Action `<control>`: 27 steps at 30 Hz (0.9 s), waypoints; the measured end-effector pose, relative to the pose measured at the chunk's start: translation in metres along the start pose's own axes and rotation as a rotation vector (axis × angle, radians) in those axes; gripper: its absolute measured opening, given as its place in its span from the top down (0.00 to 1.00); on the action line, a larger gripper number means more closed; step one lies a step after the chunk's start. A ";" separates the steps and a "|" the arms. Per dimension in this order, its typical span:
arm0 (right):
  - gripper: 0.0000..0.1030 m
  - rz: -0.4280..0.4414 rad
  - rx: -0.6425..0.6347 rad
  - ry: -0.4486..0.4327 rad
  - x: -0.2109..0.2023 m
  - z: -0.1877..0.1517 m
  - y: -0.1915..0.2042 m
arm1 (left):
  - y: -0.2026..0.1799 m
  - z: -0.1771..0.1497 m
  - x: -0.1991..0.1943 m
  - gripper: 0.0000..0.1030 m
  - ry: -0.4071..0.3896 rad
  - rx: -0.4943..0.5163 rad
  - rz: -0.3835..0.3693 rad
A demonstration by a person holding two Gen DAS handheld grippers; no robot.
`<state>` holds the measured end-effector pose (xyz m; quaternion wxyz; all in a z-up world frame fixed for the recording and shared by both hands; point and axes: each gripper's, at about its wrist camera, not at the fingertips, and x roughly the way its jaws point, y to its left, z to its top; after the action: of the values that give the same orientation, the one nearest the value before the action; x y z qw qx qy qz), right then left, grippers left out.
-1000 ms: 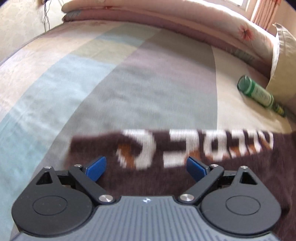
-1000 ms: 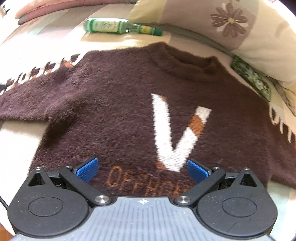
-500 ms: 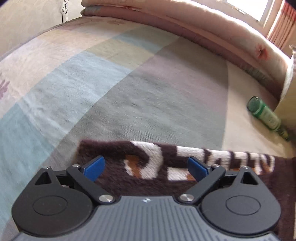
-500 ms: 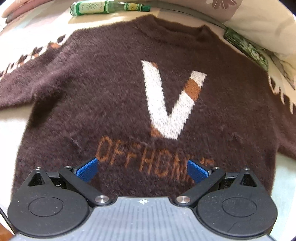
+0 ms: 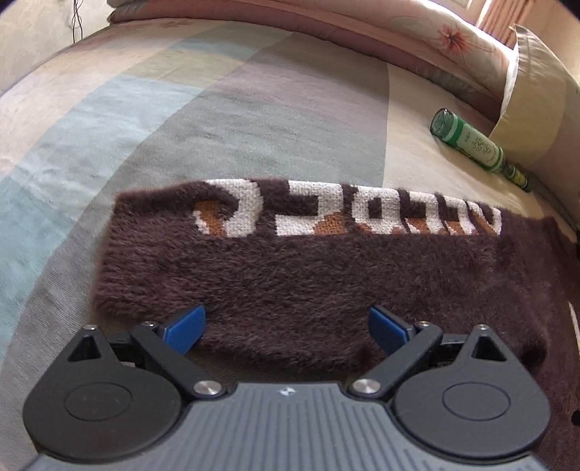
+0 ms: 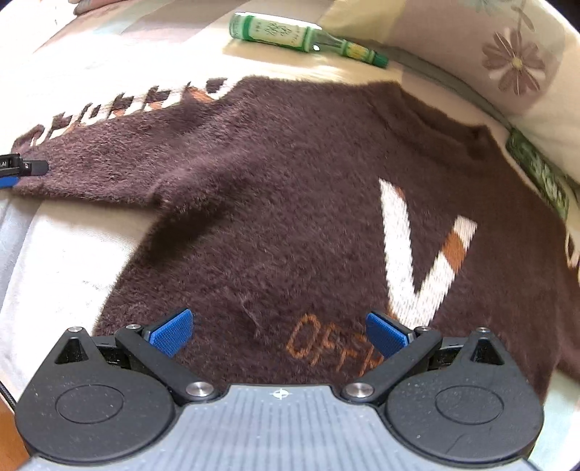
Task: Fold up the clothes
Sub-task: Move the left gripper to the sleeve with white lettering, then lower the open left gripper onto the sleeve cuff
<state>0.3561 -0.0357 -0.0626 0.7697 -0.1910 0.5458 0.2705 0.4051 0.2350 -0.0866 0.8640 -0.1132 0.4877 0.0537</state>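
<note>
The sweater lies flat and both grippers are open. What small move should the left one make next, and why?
Probably ease the left gripper forward and close on the sleeve. Its fingers stand open at the sleeve's near edge, near the cuff, and the sweater is spread flat, unfolded.

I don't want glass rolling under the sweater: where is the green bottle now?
The green bottle lies on its side on the bed beyond the sweater, past its shoulder, beside the floral pillow.
</note>
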 end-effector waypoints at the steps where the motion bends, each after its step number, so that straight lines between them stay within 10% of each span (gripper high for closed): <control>1: 0.00 -0.001 -0.012 -0.004 0.000 0.003 0.003 | 0.000 0.001 -0.002 0.06 0.002 0.006 0.007; 16: 0.00 0.112 -0.059 -0.035 0.000 0.008 0.025 | 0.007 -0.007 -0.024 0.06 -0.050 -0.097 0.016; 27: 0.00 0.245 -0.005 -0.077 0.001 -0.007 0.023 | 0.032 -0.042 -0.020 0.06 -0.106 -0.484 -0.242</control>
<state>0.3369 -0.0215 -0.0660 0.7507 -0.1141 0.5346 0.3710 0.3535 0.2561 -0.0945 0.8362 -0.3709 0.3977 0.0712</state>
